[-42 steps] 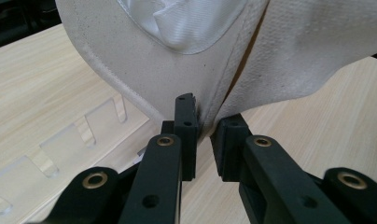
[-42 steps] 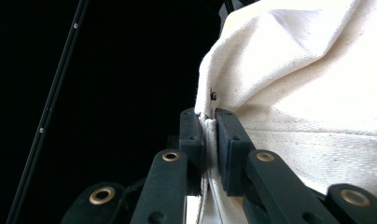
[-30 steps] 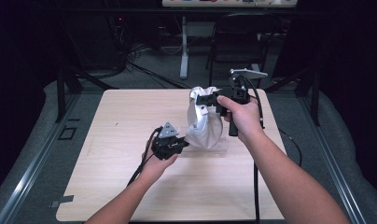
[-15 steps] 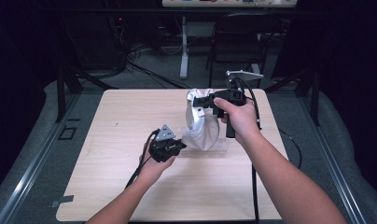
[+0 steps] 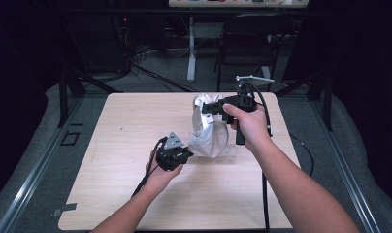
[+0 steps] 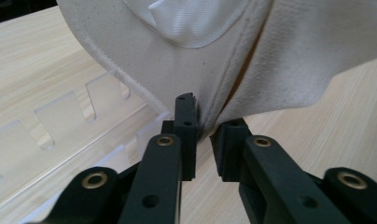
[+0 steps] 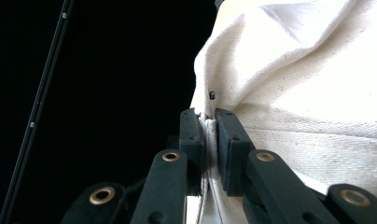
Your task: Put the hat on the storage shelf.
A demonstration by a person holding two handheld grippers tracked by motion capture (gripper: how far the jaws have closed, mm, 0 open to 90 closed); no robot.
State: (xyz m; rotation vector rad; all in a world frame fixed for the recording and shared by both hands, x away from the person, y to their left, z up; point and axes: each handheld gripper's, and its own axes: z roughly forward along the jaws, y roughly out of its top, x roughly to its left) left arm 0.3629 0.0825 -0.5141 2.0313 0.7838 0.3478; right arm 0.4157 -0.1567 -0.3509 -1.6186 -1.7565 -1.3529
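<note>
An off-white cloth bag (image 5: 211, 138) stands crumpled right of the table's middle. My right gripper (image 5: 206, 108) holds it from above, and its jaws (image 7: 208, 126) are shut on a bunched seam of the cloth bag (image 7: 308, 84). My left gripper (image 5: 187, 153) is low at the bag's near-left corner. There its jaws (image 6: 205, 126) pinch a fold of the cloth bag (image 6: 214, 60). They have just been opening a little, with the fold still between the pads.
A clear slotted plastic piece (image 6: 60, 121) lies on the light wooden table (image 5: 121, 126) under the bag's near edge. Cables trail from both grippers over the near side. A dark chair (image 5: 247, 43) and floor cables stand beyond the far edge.
The left gripper has edged slightly toward the near side with the bag's corner. The right gripper has kept its place on the bag's top.
</note>
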